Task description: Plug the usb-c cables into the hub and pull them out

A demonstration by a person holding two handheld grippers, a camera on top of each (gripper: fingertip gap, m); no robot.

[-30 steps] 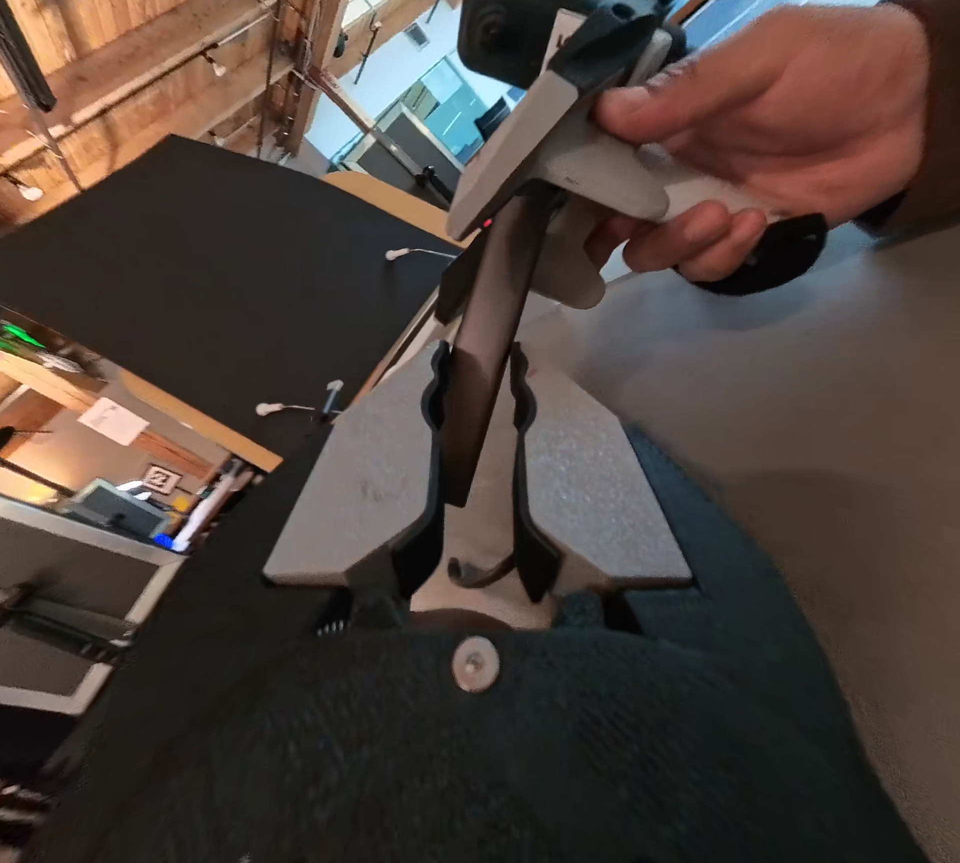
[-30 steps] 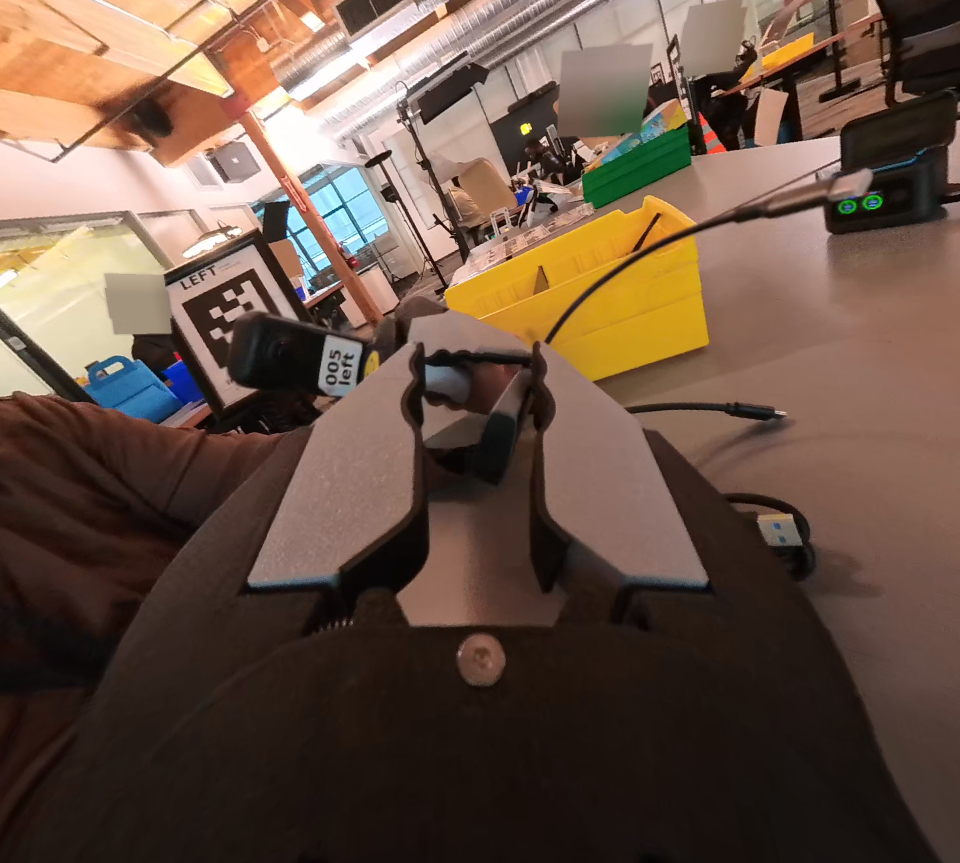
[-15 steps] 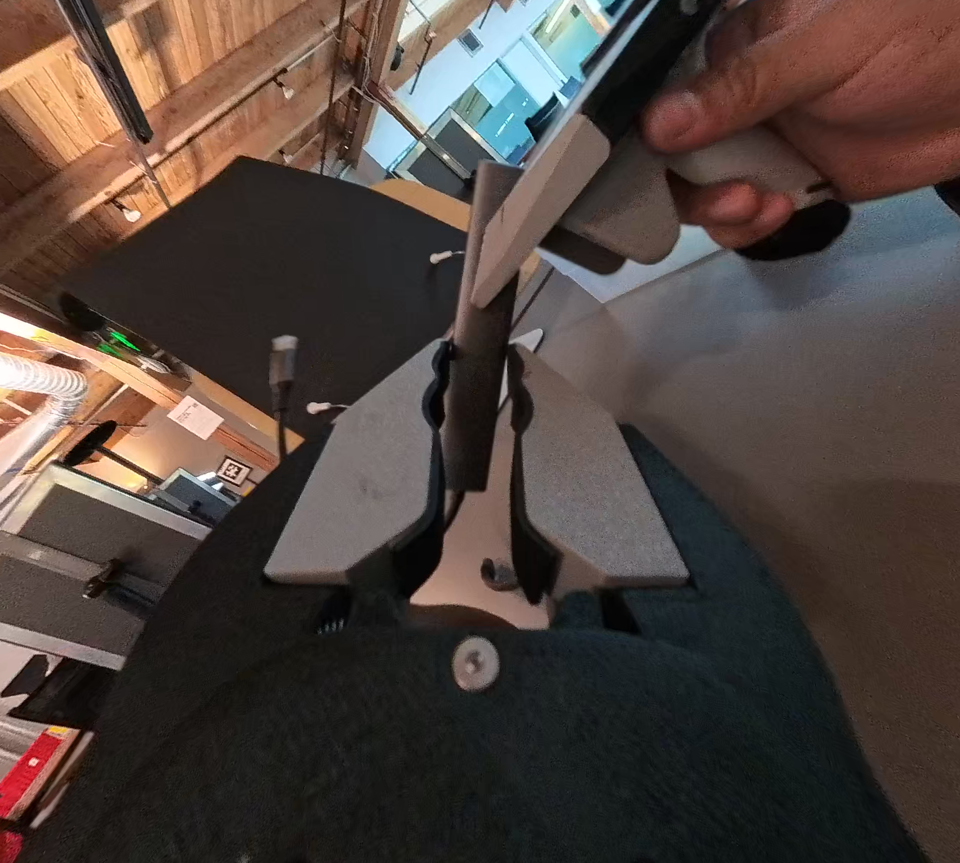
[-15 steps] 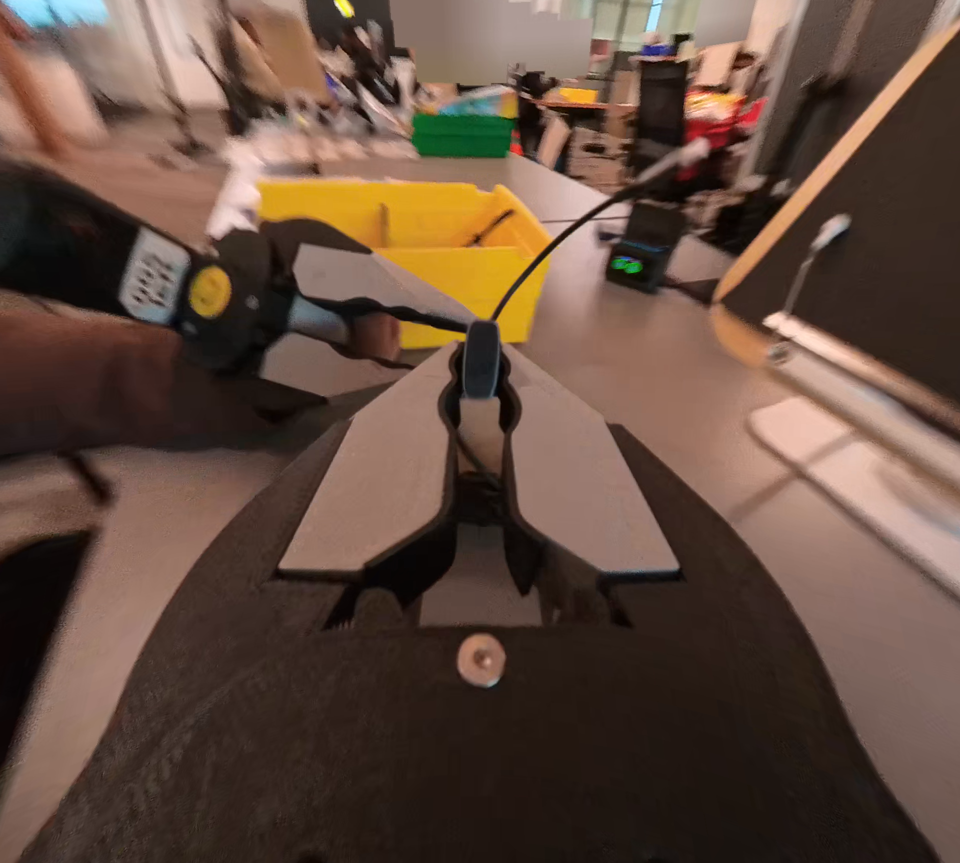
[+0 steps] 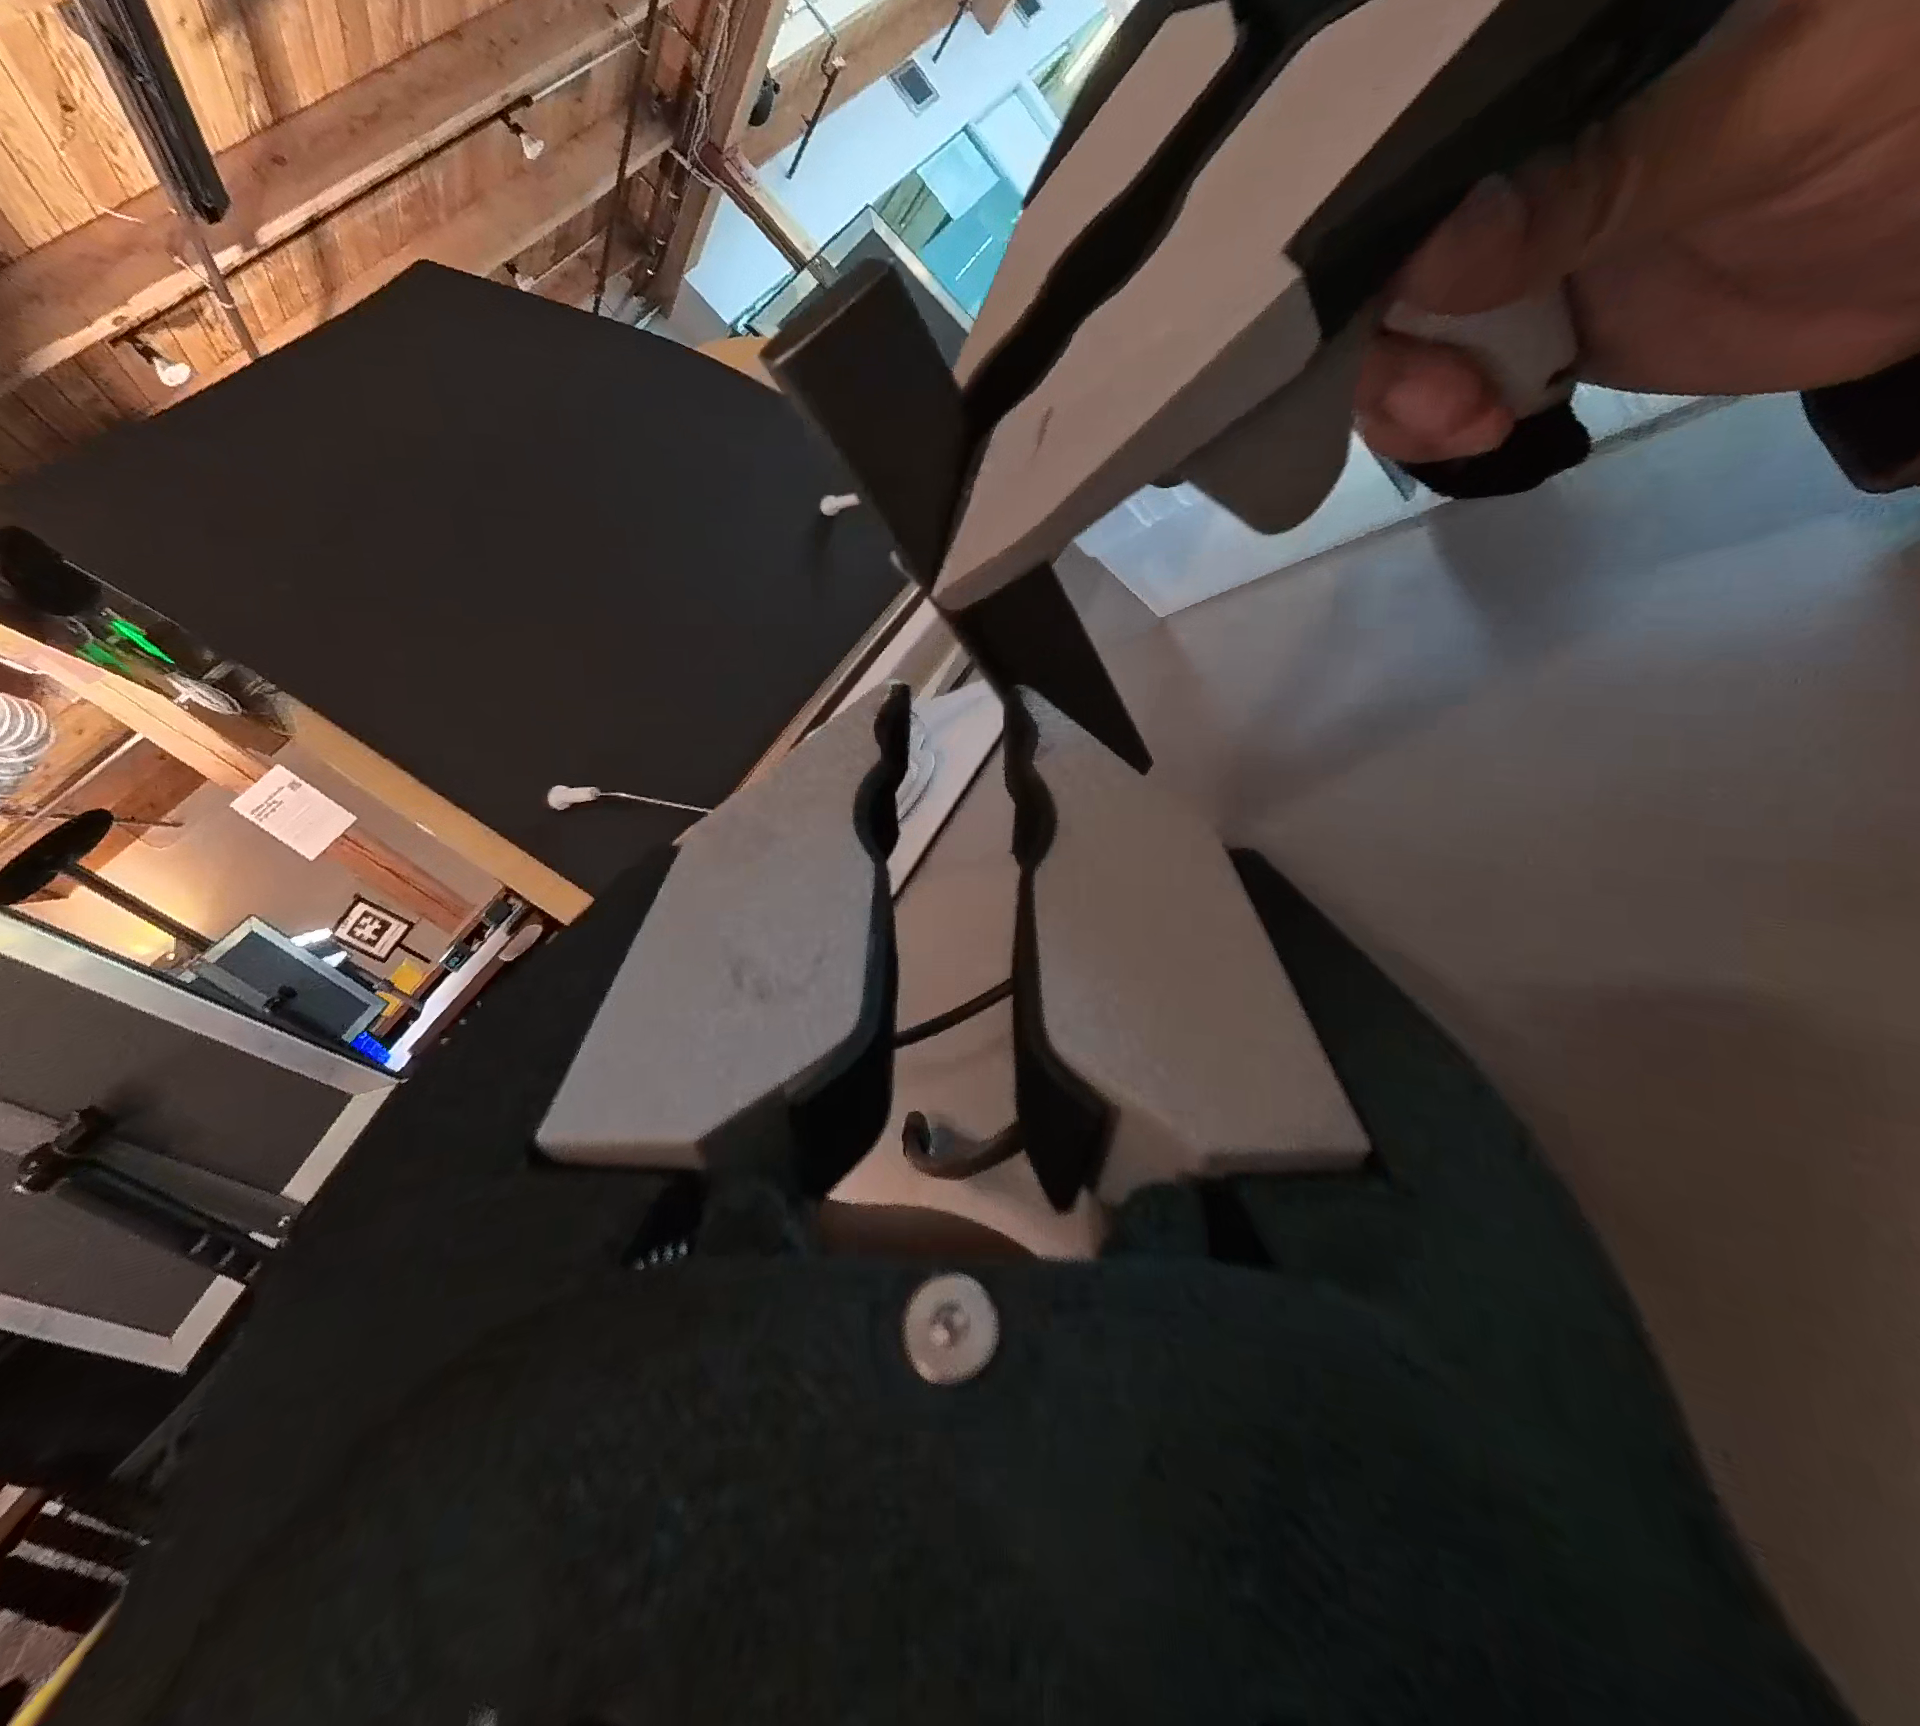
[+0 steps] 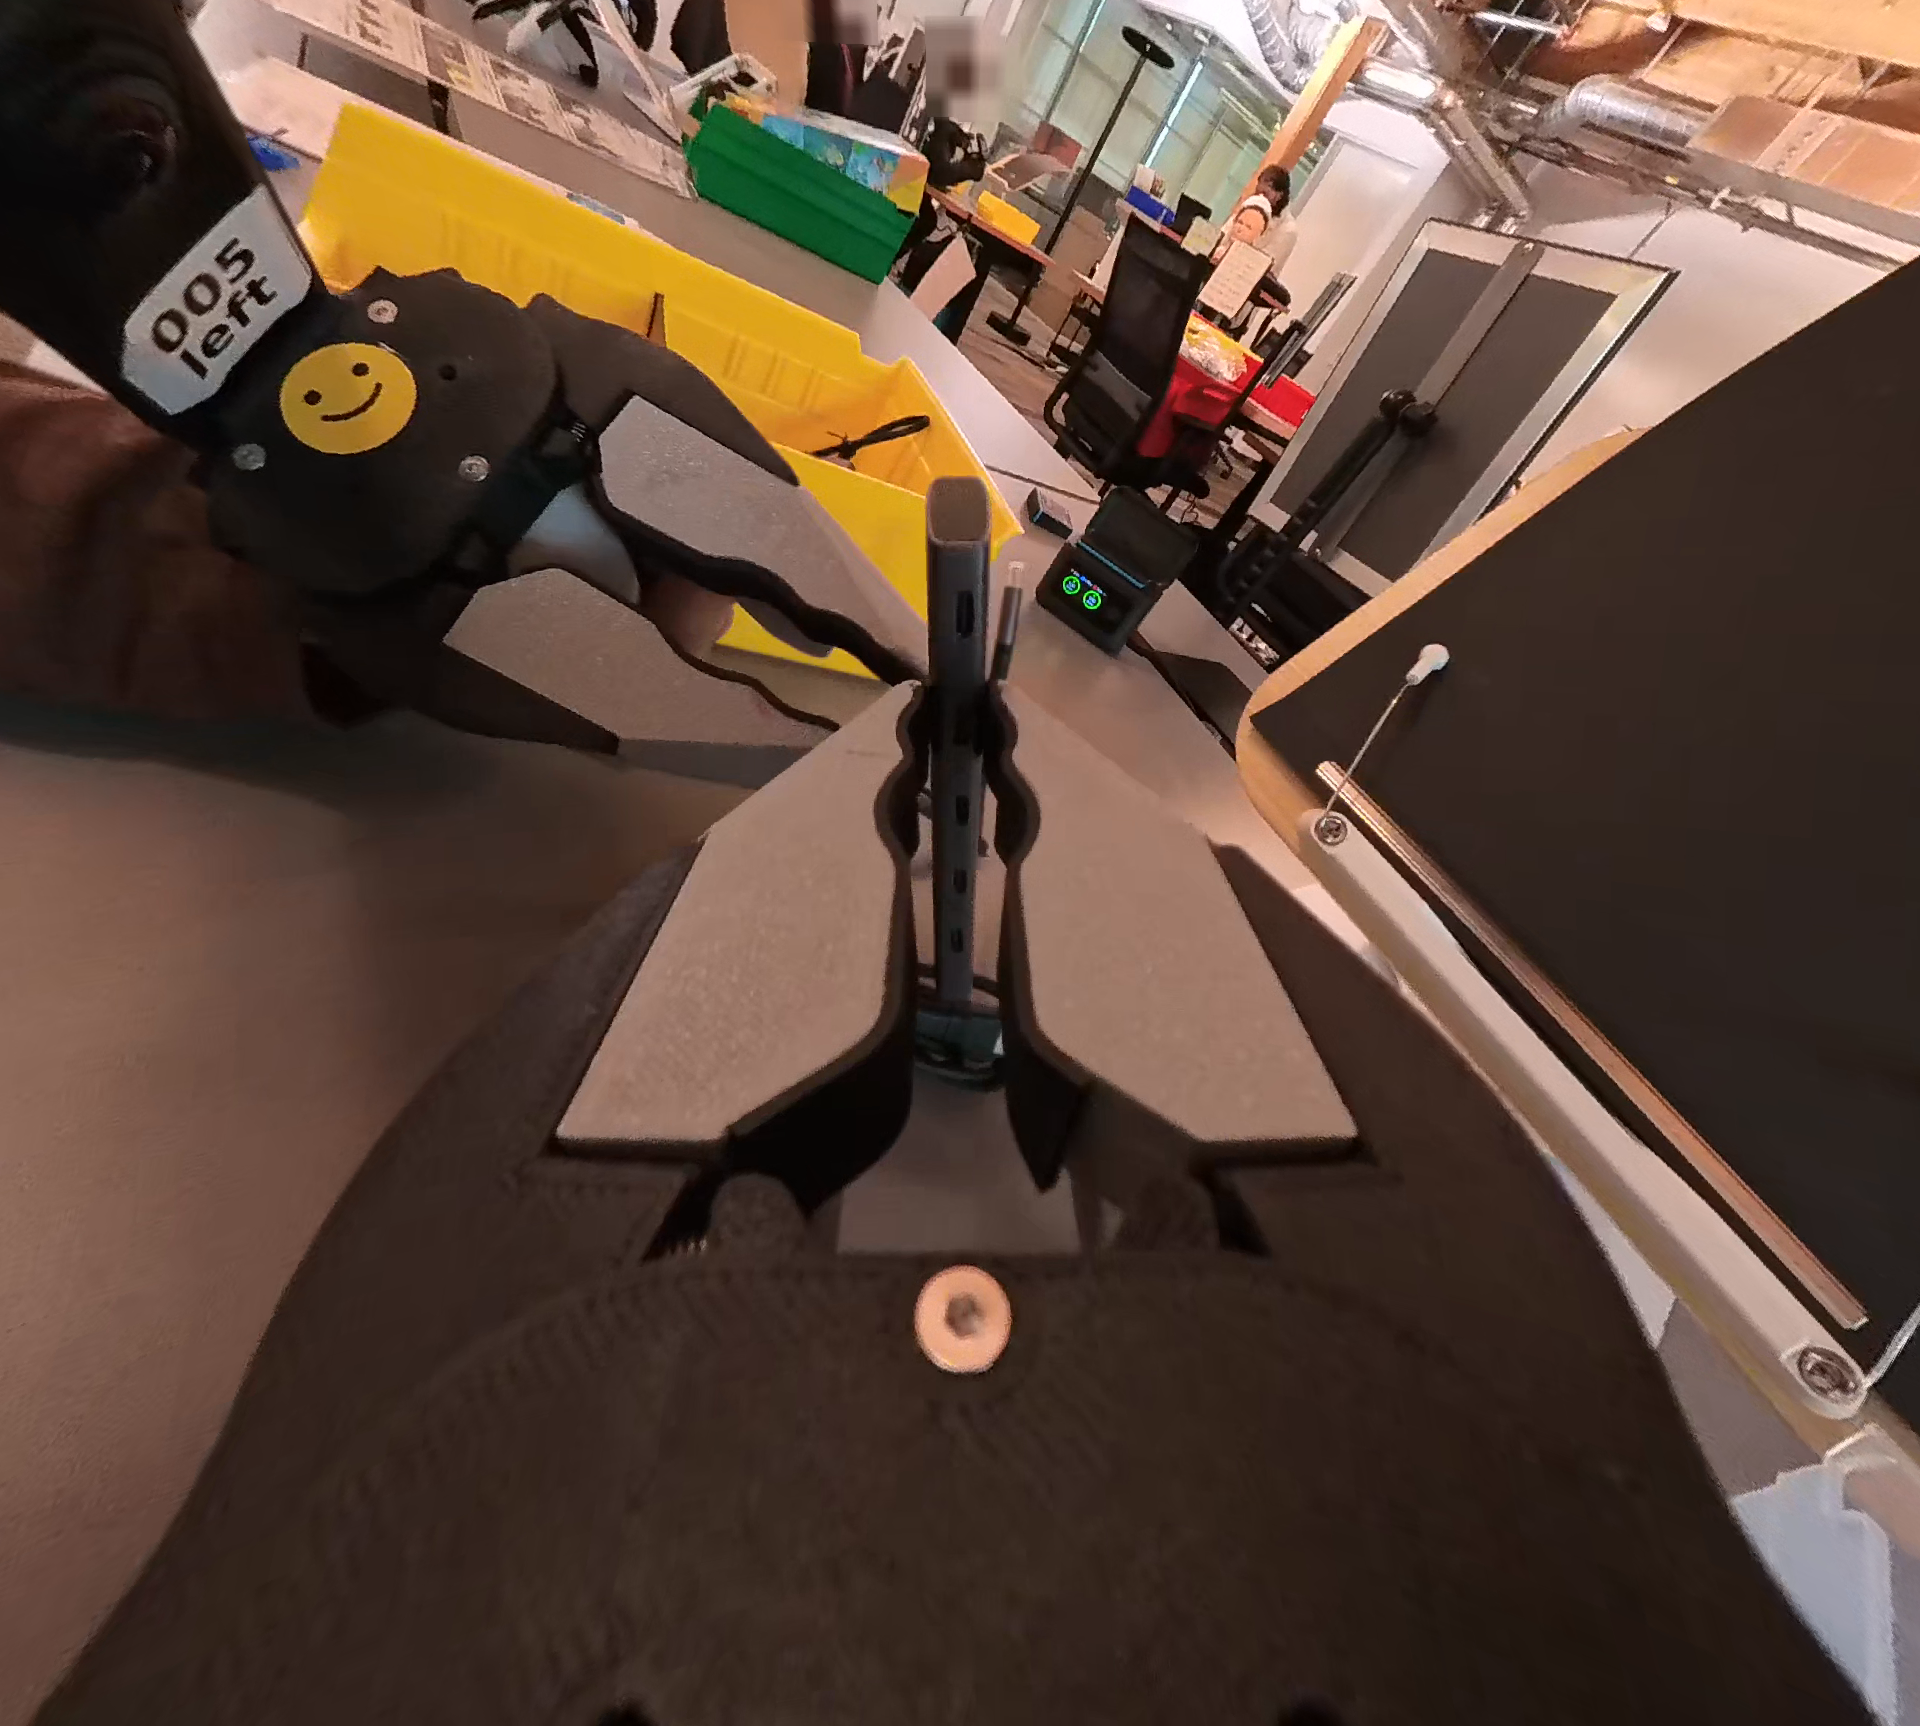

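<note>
While its white label [image 6: 213, 322] and yellow smiley sticker [image 6: 348, 400] face the camera, the left gripper [image 5: 954, 720] gapes empty; the right gripper [image 6: 958, 708] pinches the hub [image 6: 957, 606] edgewise.

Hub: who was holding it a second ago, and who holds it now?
The hub has changed grippers. A second ago the left gripper was clamped on it; now that gripper's jaws stand open with nothing between them, and the right gripper is shut on the hub, holding it upright. A loose cable plug now shows right beside the hub. The yellow bin and grey table look unchanged.
</note>
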